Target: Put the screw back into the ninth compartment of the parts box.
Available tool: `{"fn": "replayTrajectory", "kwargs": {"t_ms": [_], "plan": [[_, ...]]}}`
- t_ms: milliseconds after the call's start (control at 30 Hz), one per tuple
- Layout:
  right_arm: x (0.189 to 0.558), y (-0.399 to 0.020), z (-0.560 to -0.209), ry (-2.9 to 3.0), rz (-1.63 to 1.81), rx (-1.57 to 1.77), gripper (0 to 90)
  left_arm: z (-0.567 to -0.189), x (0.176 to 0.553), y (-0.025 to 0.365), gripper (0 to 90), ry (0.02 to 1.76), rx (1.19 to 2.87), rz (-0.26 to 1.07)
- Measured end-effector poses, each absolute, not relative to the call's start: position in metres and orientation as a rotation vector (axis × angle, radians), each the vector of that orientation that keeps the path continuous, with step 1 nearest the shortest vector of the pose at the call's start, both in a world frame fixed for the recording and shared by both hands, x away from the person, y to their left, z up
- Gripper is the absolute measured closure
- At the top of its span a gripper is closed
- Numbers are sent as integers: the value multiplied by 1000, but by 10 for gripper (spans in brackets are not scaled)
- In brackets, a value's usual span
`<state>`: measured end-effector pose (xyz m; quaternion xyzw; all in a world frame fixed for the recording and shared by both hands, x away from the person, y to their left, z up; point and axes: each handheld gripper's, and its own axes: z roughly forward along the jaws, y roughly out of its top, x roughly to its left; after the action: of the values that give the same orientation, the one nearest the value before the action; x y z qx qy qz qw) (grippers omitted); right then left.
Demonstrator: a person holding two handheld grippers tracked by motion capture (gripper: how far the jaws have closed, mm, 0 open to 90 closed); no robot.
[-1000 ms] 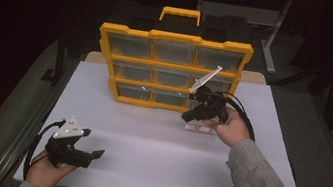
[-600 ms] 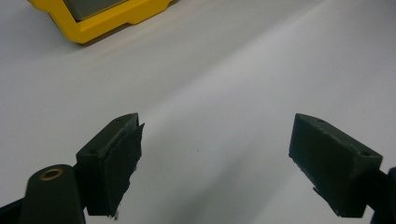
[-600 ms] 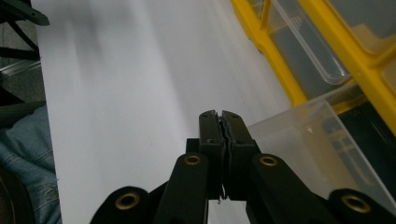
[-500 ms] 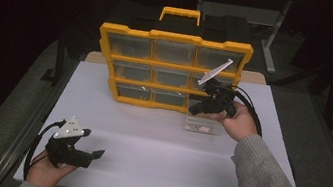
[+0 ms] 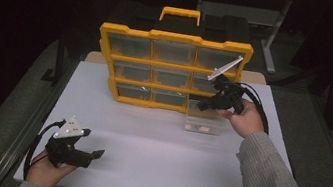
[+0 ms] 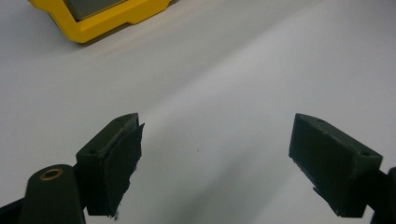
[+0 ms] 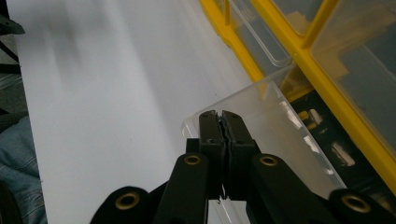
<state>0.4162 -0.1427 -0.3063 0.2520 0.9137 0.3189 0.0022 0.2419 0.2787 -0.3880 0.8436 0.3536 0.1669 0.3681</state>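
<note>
High view: the white table [image 5: 147, 136] lies bare across its middle and front; the yellow organizer [image 5: 171, 69] stands at the back edge; the clear drawer [image 5: 204, 122] sits on the table just before the organizer's lower right corner; the right gripper [image 5: 199, 106], jaws pressed together with nothing between, hovers at the drawer's rim; the left gripper [image 5: 100, 154], jaws spread wide, rests near the front left edge.

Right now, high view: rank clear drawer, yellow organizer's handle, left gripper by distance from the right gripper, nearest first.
1. clear drawer: on the table just below the right gripper.
2. handle: atop the yellow organizer, up and left.
3. left gripper: at the table's near left corner.
</note>
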Motion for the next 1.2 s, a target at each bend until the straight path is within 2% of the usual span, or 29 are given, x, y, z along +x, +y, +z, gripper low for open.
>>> {"fn": "replayTrajectory", "kwargs": {"t_ms": [400,1133,1200], "plan": [[423,-153,-313,2847,981,846,870,-388,242,279,164,907,2167,429],[429,-148,-358,2871,884,935,859,-390,243,278,164,907,2173,421],[430,-148,-358,2864,896,933,833,-390,243,278,164,909,2170,421]]}}
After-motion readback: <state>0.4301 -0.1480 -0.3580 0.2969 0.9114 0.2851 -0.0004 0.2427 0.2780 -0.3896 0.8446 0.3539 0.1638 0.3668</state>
